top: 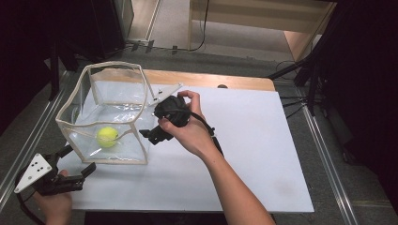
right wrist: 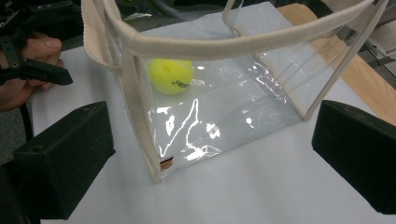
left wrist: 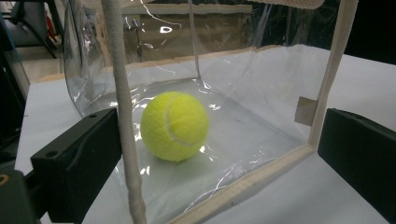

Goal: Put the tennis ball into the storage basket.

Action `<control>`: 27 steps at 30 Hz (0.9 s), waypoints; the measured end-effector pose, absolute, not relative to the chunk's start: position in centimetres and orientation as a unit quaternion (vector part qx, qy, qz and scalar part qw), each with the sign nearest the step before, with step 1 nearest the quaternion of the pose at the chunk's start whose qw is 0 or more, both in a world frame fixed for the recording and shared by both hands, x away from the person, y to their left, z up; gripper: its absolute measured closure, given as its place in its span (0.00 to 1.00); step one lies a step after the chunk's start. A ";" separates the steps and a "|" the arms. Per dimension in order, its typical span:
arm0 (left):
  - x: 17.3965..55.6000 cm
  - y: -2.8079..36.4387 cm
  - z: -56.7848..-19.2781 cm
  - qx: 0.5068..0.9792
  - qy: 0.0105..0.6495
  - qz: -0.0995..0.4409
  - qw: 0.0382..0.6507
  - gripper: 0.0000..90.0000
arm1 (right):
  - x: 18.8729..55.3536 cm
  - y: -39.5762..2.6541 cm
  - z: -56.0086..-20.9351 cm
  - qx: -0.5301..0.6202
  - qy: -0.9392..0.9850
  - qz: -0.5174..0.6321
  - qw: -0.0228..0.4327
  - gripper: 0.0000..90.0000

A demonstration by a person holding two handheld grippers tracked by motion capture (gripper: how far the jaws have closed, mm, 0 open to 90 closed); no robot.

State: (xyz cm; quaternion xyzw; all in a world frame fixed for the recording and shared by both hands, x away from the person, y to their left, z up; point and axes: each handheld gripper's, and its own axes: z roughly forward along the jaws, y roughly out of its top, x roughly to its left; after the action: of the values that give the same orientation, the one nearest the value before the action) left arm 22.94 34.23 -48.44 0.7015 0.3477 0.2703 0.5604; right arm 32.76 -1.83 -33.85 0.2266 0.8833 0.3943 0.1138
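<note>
A clear plastic bag (top: 141, 86) with cream fabric edging stands open-topped on the white board (top: 263, 140). A yellow tennis ball (top: 107, 136) lies on its bottom, near the front left. My left gripper (top: 79, 159) is open, low at the bag's front left corner. In the left gripper view its jaws straddle that corner edging (left wrist: 122, 93), with the ball (left wrist: 174, 125) just behind the film. My right gripper (top: 149, 136) is open at the bag's front right corner. The right gripper view looks down at the bag's rim (right wrist: 210, 44) and the ball (right wrist: 171, 75).
A bare wooden strip (top: 211, 79) runs along the board's far edge. Metal rails (top: 324, 154) flank the table on both sides. Dark stands and cables (top: 305, 70) crowd the back right. The person's other hand (right wrist: 28, 70) shows at the top left of the right gripper view.
</note>
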 end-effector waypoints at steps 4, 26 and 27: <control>22.9 34.2 -48.4 0.702 0.348 0.270 0.560 0.00 | 32.5 -2.1 -34.6 0.231 0.881 0.396 0.114 0.00; 22.9 34.2 -48.4 0.702 0.348 0.270 0.560 0.00 | 31.6 -4.7 -38.6 0.257 0.866 0.413 0.117 0.00; 22.9 34.2 -48.5 0.702 0.348 0.270 0.560 0.00 | 31.5 -4.8 -38.8 0.258 0.864 0.415 0.119 0.00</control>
State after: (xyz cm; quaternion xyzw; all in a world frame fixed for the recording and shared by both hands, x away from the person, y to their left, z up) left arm 22.93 34.21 -48.45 0.7016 0.3480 0.2700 0.5601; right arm 31.54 -4.84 -38.82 0.2584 0.8644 0.4146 0.1190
